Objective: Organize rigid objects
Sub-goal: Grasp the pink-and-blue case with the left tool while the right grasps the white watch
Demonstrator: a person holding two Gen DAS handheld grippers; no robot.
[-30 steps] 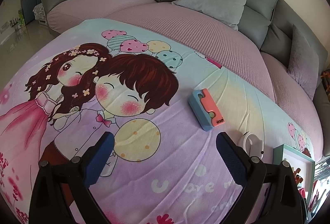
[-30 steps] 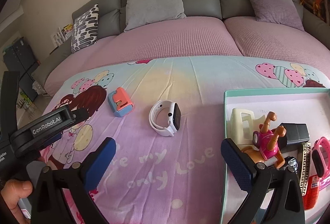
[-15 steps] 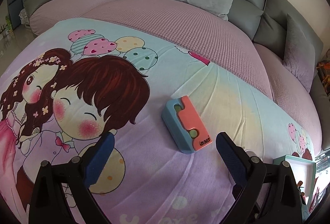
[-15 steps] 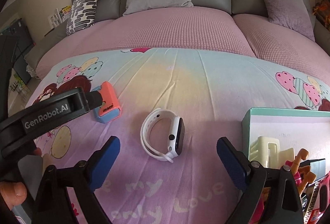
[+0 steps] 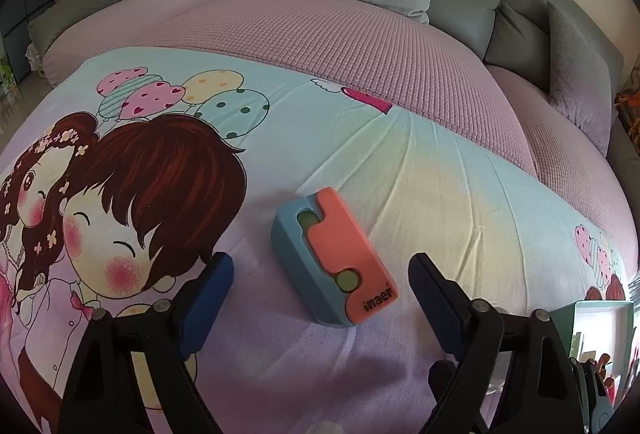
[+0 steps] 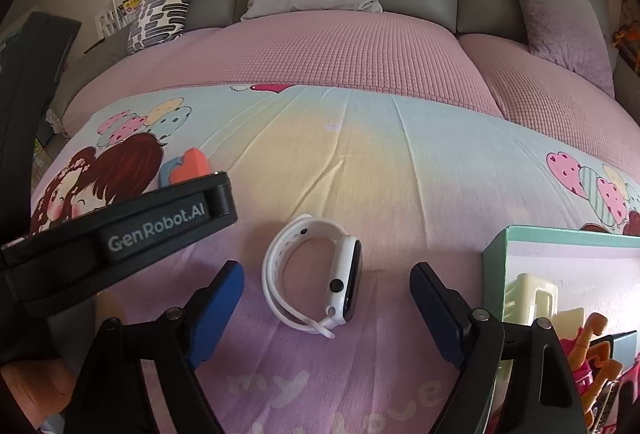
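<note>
Your left gripper (image 5: 320, 274) and right gripper (image 6: 326, 280), jaws just narrowing, grasp nothing yet: blue-and-coral plastic block (image 5: 334, 262) and white-strapped smartwatch (image 6: 314, 274) remain outside the mint tray (image 6: 560, 236) at 3 o'clock.

Left gripper (image 5: 320, 298): two black plastic arms of angular, open-frame build, each ending in a dark blue ribbed rubber pad (image 5: 208, 298). A small round silver screw head sits on each arm just behind the pad, a second one further back along the frame.

Right gripper (image 6: 326, 308): same build, black arms, blue ribbed pads (image 6: 218, 308), same paired silver screws.

From the right wrist camera, the left gripper's black body shows a raised grey plate printed "GenRobot.AI" in white. A fingertip (image 6: 38, 380) shows beneath it; no sleeve visible.
</note>
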